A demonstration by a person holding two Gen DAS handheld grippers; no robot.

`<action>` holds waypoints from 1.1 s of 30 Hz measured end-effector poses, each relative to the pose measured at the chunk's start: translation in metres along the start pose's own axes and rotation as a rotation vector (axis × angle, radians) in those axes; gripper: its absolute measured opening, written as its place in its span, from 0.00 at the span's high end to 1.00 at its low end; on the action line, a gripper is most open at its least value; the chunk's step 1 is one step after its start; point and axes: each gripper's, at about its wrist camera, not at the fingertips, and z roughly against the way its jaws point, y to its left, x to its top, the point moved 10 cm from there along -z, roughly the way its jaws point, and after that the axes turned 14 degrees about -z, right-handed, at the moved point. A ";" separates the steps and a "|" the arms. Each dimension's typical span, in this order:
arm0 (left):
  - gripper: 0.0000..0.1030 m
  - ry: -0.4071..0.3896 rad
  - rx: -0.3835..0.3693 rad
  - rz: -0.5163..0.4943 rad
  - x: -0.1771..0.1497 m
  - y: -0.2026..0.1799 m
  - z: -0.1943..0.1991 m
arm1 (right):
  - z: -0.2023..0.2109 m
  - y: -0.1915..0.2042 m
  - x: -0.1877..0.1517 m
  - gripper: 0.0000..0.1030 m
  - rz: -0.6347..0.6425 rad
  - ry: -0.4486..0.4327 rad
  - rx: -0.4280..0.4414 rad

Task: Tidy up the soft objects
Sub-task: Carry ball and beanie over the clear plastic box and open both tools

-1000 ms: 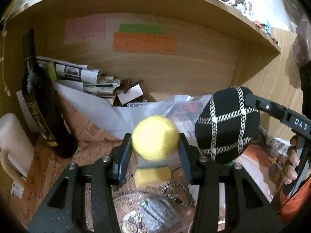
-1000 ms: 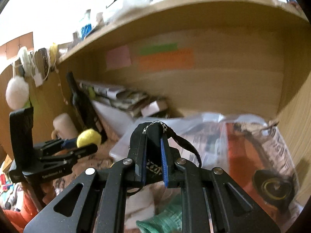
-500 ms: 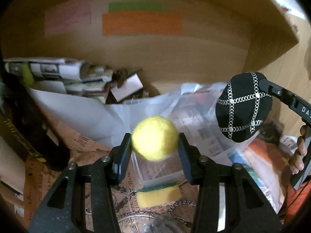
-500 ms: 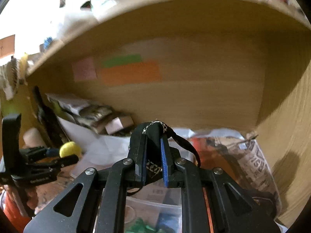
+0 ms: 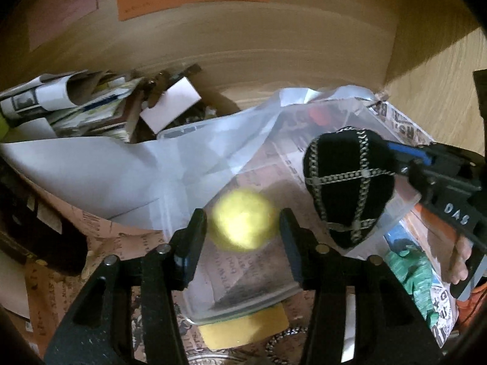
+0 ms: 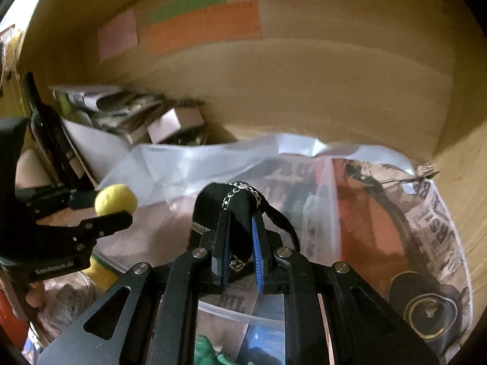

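Note:
My left gripper (image 5: 243,228) is shut on a yellow fuzzy ball (image 5: 243,223) and holds it above a clear plastic container (image 5: 243,301) lined with newspaper. The ball also shows in the right wrist view (image 6: 115,199), with the left gripper (image 6: 100,210) at the left. My right gripper (image 6: 239,231) is shut on a black soft pouch with silver chain trim (image 6: 234,200). In the left wrist view the pouch (image 5: 347,185) hangs over the container's right side, held by the right gripper (image 5: 395,164).
A wooden shelf back wall (image 5: 274,39) carries orange, pink and green paper notes. Stacked papers and a box (image 5: 170,106) lie at the back left. A dark bottle (image 6: 45,127) stands at the left. A yellow sponge (image 5: 243,328), green cloth (image 5: 408,267) and a chain lie below.
Both grippers have moved forward and down into the shelf, over the clear container. The pouch has come closer to the yellow ball. Both grips are unchanged.

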 end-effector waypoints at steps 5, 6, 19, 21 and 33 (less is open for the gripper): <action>0.36 -0.015 -0.010 -0.008 0.000 -0.008 0.002 | -0.011 -0.003 -0.009 0.80 0.018 0.056 -0.026; 0.34 -0.021 -0.010 -0.008 0.000 -0.008 0.004 | -0.013 -0.002 -0.010 0.75 0.020 0.067 -0.025; 0.03 -0.190 0.048 0.022 0.006 0.003 0.081 | 0.044 0.012 0.016 0.11 0.065 -0.089 -0.044; 0.02 -0.201 0.059 0.026 0.002 0.004 0.090 | 0.059 0.014 0.019 0.03 0.061 -0.119 -0.030; 0.01 -0.095 0.033 0.022 -0.054 -0.009 0.068 | 0.083 0.007 -0.032 0.00 0.004 -0.073 0.002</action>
